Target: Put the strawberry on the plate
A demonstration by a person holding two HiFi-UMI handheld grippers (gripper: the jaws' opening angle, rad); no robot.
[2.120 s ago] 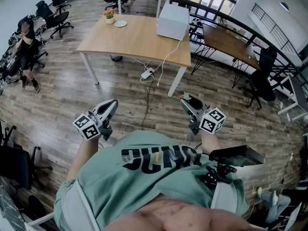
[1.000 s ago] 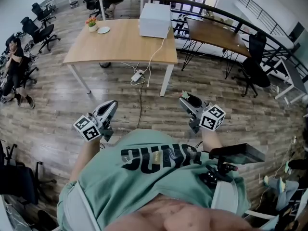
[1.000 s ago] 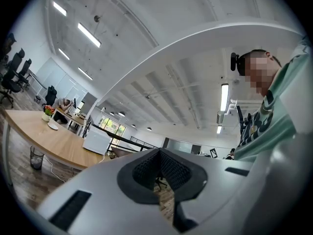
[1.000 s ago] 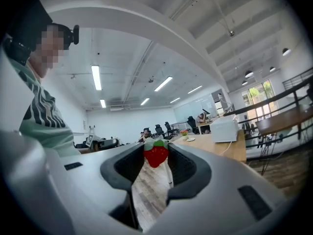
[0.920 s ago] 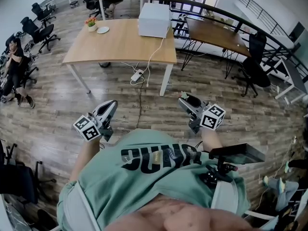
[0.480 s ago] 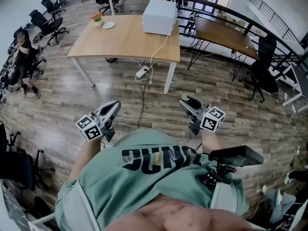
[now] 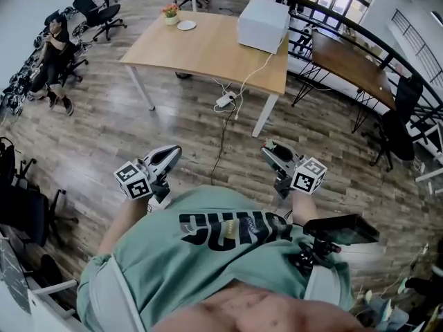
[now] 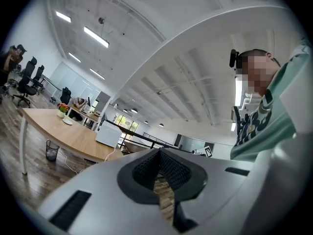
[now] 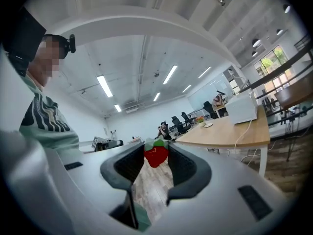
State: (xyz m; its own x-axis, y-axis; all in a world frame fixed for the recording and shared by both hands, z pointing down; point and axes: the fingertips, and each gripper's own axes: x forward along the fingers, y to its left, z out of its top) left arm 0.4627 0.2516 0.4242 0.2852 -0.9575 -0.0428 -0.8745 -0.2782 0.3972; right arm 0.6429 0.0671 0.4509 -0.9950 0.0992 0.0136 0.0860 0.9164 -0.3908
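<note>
A red strawberry (image 9: 156,155) with a green top sits pinched between the dark pads of my right gripper (image 9: 156,152), which is held up at chest height (image 7: 270,149). My left gripper (image 7: 170,153) is held beside it, jaws shut with nothing in them (image 8: 159,156). The small white plate (image 7: 185,25) lies on the far left corner of a wooden table (image 7: 208,50), next to a flower pot (image 7: 170,10). It is several steps ahead of both grippers. The plate (image 9: 207,125) also shows small in the right gripper view.
A white box (image 7: 263,25) stands on the table's right end, its cable dropping to a power strip (image 7: 225,101) on the wood floor. Office chairs (image 7: 100,9) and a seated person (image 7: 52,54) are at the left. Darker desks (image 7: 349,64) and a railing stand at the right.
The head view has swung, so the table now sits further right in it. Both grippers stay in front of the chest, and the strawberry remains in the right one.
</note>
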